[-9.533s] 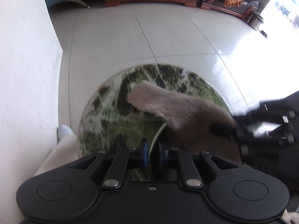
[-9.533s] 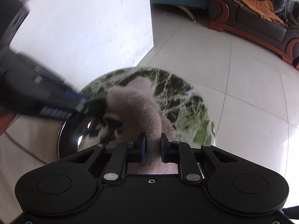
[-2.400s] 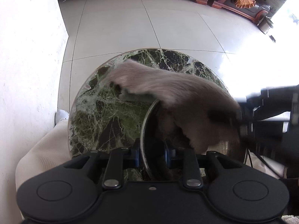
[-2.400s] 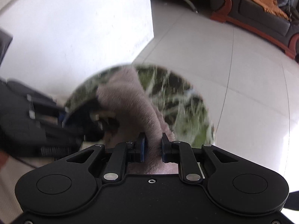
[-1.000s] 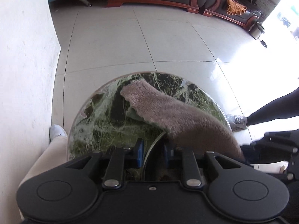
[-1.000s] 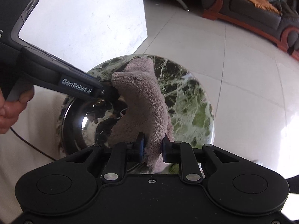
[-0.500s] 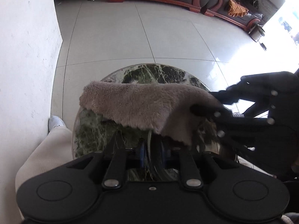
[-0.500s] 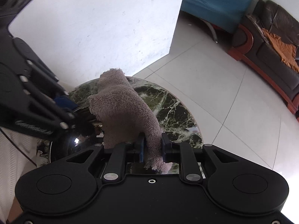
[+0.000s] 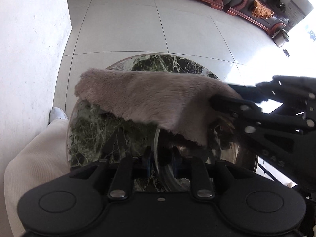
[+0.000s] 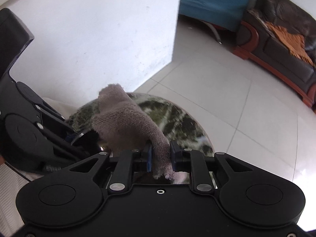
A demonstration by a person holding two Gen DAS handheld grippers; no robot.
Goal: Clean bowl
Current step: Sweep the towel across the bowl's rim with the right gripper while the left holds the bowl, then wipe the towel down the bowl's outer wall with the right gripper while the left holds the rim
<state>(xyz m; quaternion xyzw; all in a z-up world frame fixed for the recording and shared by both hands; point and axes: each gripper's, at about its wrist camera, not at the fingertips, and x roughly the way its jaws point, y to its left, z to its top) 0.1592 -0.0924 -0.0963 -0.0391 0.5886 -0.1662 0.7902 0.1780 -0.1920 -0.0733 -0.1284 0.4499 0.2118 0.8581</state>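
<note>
The steel bowl [image 9: 227, 154] sits on the near right part of the round marble table [image 9: 94, 136], tipped up so its rim stands nearly on edge and its mouth faces right, toward the right gripper [image 9: 219, 100]. The left gripper [image 9: 161, 161] is clenched on that rim, one pad either side.

The right gripper is clamped on a grey-brown cloth [image 9: 150, 100]. The cloth's long axis runs left to right across the left wrist view, its free end out over the table's left half, its held end at the bowl. In the right wrist view the cloth [image 10: 126, 126] rises from between the pads and points away toward the wall.

A second ago the cloth lay lower and slanted, draped into the bowl; now it is lifted and spread flat above the rim. The right jaws have just closed a little further on it; the left eased slightly, the rim between them.

Inside the bowl only reflections show, though the cloth hides much of it.
</note>
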